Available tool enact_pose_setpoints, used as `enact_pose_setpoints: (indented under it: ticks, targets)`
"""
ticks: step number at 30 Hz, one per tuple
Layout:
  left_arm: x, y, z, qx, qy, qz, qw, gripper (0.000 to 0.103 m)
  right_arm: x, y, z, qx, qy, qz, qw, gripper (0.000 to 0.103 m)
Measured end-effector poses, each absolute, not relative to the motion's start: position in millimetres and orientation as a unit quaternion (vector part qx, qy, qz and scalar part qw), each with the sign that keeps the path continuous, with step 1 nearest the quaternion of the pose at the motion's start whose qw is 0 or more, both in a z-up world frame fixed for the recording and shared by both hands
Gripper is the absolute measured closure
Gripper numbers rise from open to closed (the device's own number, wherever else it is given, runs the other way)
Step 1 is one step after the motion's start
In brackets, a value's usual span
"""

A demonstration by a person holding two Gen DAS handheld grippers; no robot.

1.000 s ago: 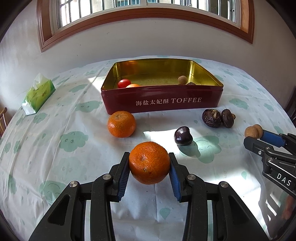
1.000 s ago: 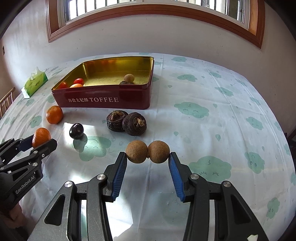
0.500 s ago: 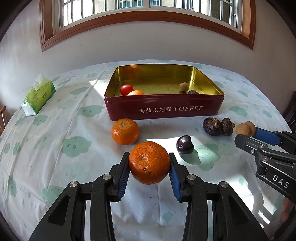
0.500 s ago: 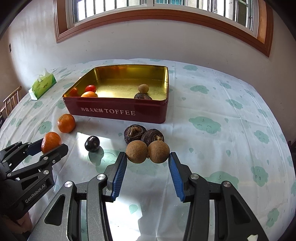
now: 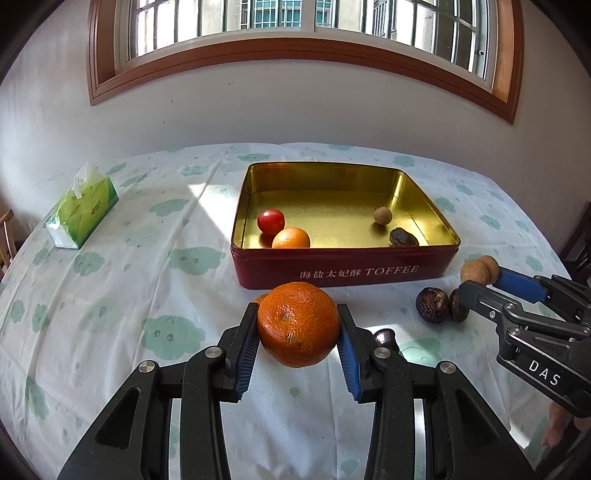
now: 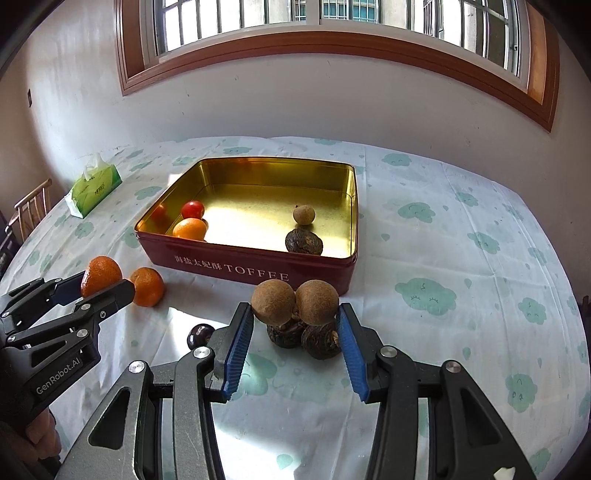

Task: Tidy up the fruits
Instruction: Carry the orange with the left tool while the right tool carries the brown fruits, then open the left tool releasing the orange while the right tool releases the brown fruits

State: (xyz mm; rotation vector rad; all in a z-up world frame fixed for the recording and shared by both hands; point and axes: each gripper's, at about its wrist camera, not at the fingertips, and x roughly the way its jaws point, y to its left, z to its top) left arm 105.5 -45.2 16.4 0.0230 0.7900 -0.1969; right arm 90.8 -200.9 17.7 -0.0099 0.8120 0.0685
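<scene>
Likely a home dining room, clothed table, tissue pack, arched window

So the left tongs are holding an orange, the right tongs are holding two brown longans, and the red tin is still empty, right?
Not quite. The tin isn't empty: the right wrist view shows a tomato, an orange, a longan and a dark fruit inside. The rest holds: left tongs grip an orange, right tongs grip two longans.

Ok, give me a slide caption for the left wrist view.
Left hand-held gripper carries a mandarin toward the red toffee tin on a cloud-print tablecloth.
</scene>
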Motion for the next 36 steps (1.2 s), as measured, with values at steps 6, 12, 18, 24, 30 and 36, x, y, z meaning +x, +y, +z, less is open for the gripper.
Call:
enact_pose_setpoints:
  ticks: [6, 12, 18, 24, 30, 36]
  targets:
    - [127, -47, 31, 0.014, 0.371, -0.106, 0.922, 0.062, 111, -197, 25, -0.01, 0.39, 0.039, 0.92, 0.06]
    - [156, -50, 29, 0.019, 0.383, -0.095, 0.919, 0.062, 135, -197, 25, -0.015, 0.395, 0.038, 0.918, 0.06]
    - [181, -55, 22, 0.031, 0.394, -0.086, 0.915, 0.062, 159, -200, 19, -0.02, 0.403, 0.037, 0.914, 0.06]
    - [200, -61, 12, 0.033, 0.408, -0.087, 0.908, 0.062, 176, -198, 11, -0.026, 0.415, 0.041, 0.909, 0.06]
    - [215, -62, 3, 0.035, 0.418, -0.083, 0.904, 0.062, 189, -197, 3, -0.029, 0.424, 0.044, 0.904, 0.059]
    - [223, -62, -4, 0.04, 0.424, -0.079, 0.901, 0.062, 198, -196, -4, -0.028, 0.433, 0.046, 0.9, 0.059]
